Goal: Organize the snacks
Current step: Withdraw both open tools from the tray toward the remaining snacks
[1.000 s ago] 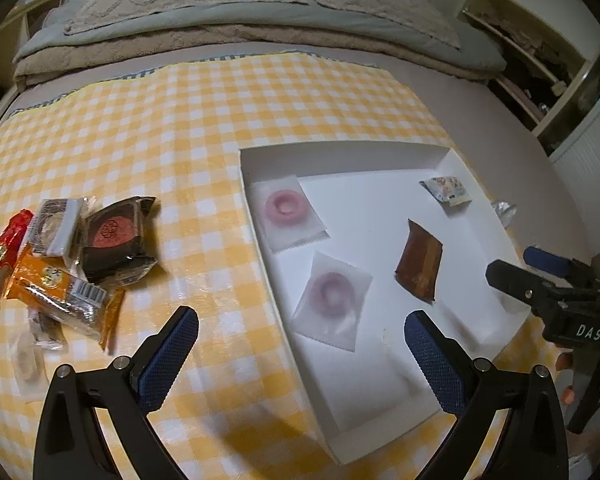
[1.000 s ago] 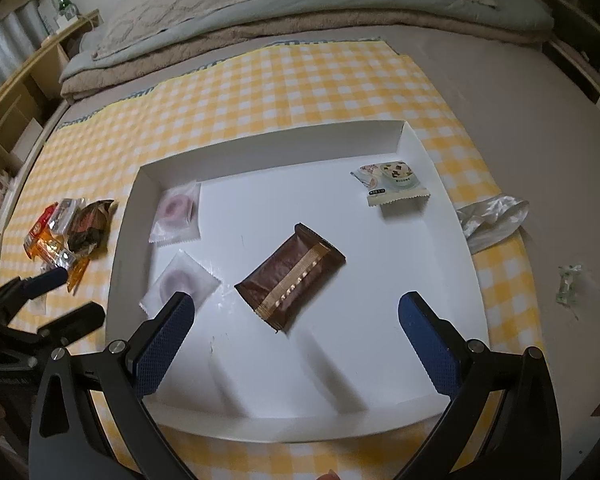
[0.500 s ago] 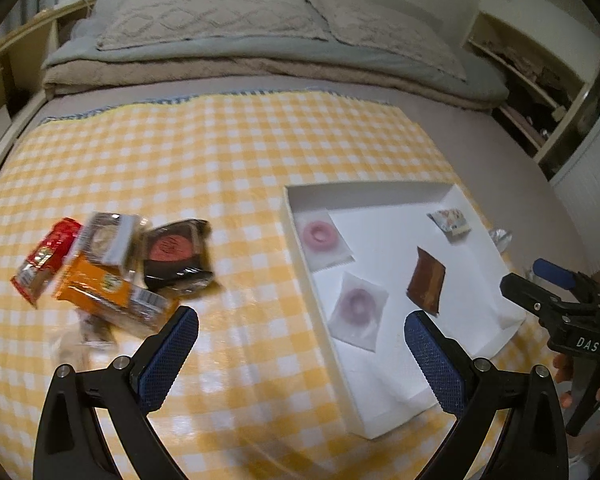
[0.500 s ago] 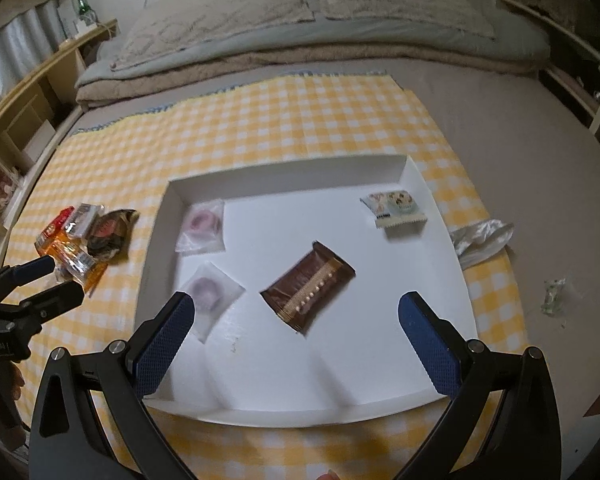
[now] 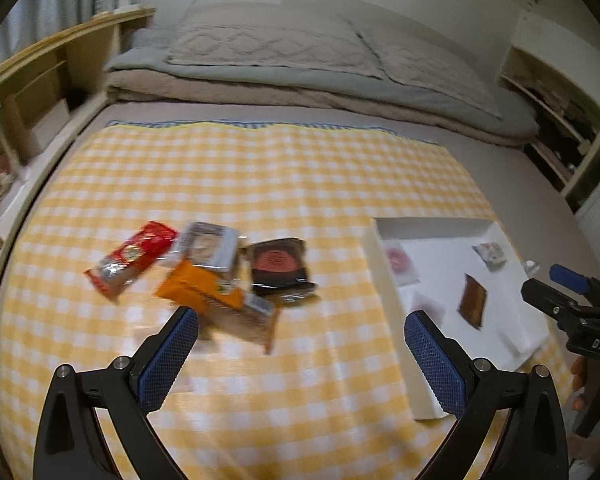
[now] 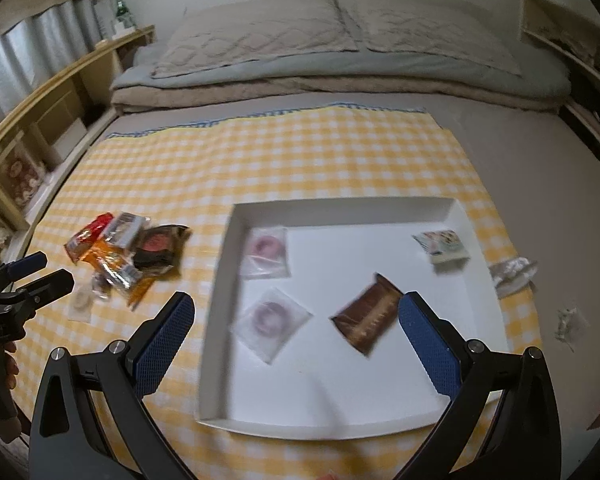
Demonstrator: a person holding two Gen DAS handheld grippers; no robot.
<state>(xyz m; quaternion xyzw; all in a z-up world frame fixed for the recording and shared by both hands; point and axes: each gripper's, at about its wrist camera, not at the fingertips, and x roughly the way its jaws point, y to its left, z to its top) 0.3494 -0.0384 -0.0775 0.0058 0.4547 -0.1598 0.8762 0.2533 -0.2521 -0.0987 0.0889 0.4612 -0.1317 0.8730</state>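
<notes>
A white tray (image 6: 480, 248) lies on the yellow checked cloth (image 6: 300, 152) and holds two pink ring snacks (image 6: 266, 246) (image 6: 270, 318), a brown bar (image 6: 366, 318) and a small pale packet (image 6: 444, 246). Left of the tray sits a pile of snacks: a red packet (image 5: 134, 254), an orange packet (image 5: 216, 302), a clear-wrapped one (image 5: 210, 246) and a dark round-printed one (image 5: 278, 266). My left gripper (image 5: 300, 354) hangs open above the cloth just short of the pile. Over the tray's near part, my right gripper (image 6: 296, 342) is open and empty.
The cloth covers a bed with folded blankets and pillows (image 6: 320, 48) at the far end. A wooden shelf (image 6: 52, 120) runs along the left. Crumpled wrappers (image 6: 514, 272) (image 6: 566, 322) lie on the bare sheet right of the tray.
Both grippers have pulled back and risen, so more of the bed shows. The left view has swung from the tray toward the snack pile. Both stay open.
</notes>
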